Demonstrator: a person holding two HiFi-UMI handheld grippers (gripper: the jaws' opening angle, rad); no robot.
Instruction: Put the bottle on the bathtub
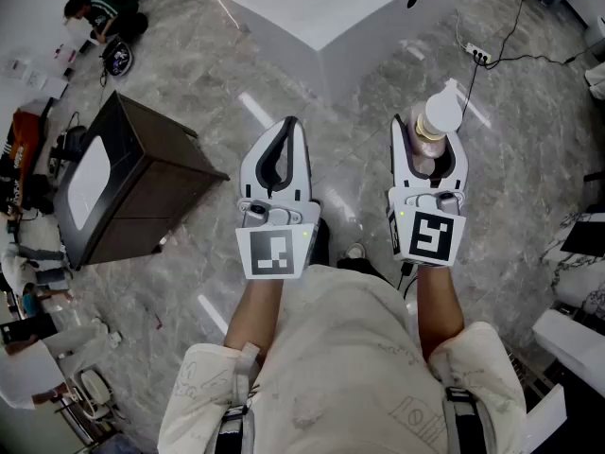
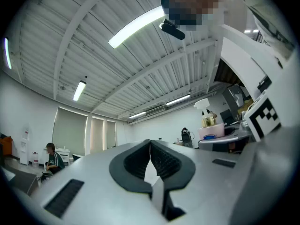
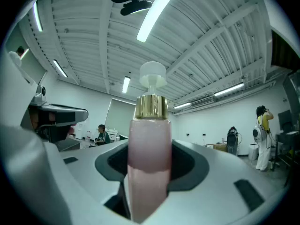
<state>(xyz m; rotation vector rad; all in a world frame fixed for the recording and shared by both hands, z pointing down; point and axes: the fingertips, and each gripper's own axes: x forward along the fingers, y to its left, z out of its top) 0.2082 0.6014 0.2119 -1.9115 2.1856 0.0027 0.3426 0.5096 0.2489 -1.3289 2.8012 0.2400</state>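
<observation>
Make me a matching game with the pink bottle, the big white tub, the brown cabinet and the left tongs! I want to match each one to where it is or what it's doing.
Things:
1. pink pump bottle with gold collar
2. white bathtub
3. dark brown cabinet with a white top
4. left tongs

Places or states:
A. shut, holding nothing
B. on the floor, at the left of the head view
C. gripped in the right tongs
D. ahead, at the top of the head view

Pairs: 1-C, 2-D, 3-B, 4-A.

Grey marbled floor [image 1: 529,178] bears a white bathtub [image 1: 331,12] and dark cabinet [image 1: 142,192].
</observation>
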